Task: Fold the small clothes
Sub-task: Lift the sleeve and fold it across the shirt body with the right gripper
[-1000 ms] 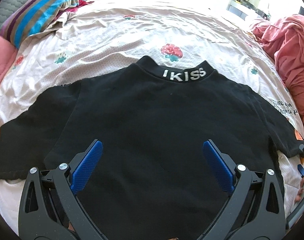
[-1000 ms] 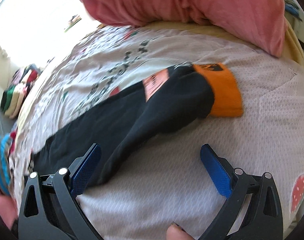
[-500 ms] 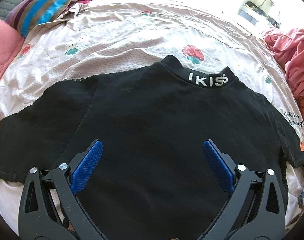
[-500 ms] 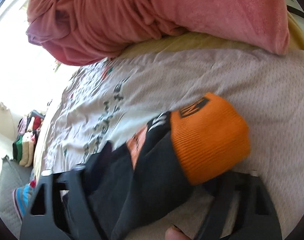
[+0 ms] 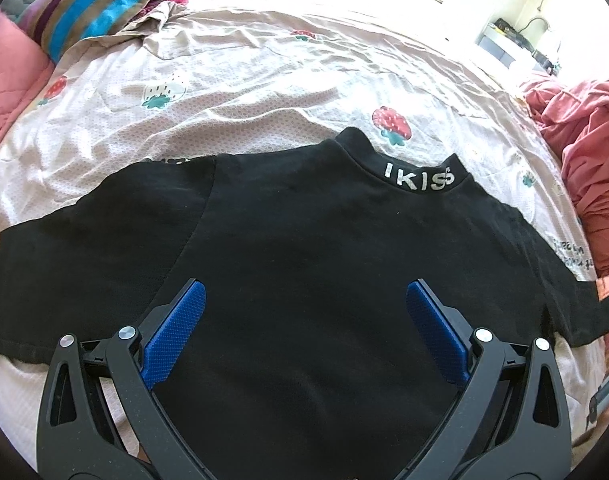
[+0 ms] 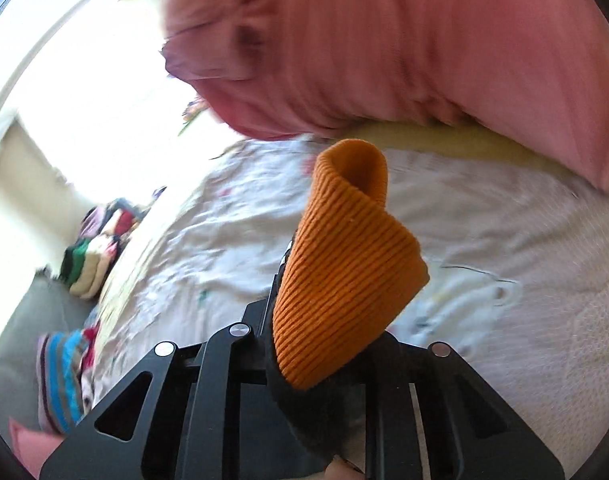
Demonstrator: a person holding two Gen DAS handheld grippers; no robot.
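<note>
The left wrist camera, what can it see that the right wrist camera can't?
Only the left wrist view shows the whole black shirt spread flat, its white-lettered collar, and the open left gripper above it. Only the right wrist view shows the ribbed orange sleeve cuff pinched in the shut right gripper. Both show the strawberry-print bedsheet, the pink blanket and the striped pillow.

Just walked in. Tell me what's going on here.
A person is folding a black top spread flat on the strawberry bedsheet. The right gripper is shut on the sleeve's orange cuff and holds it above the sheet. The left gripper hangs open over the shirt's body, gripping nothing.
</note>
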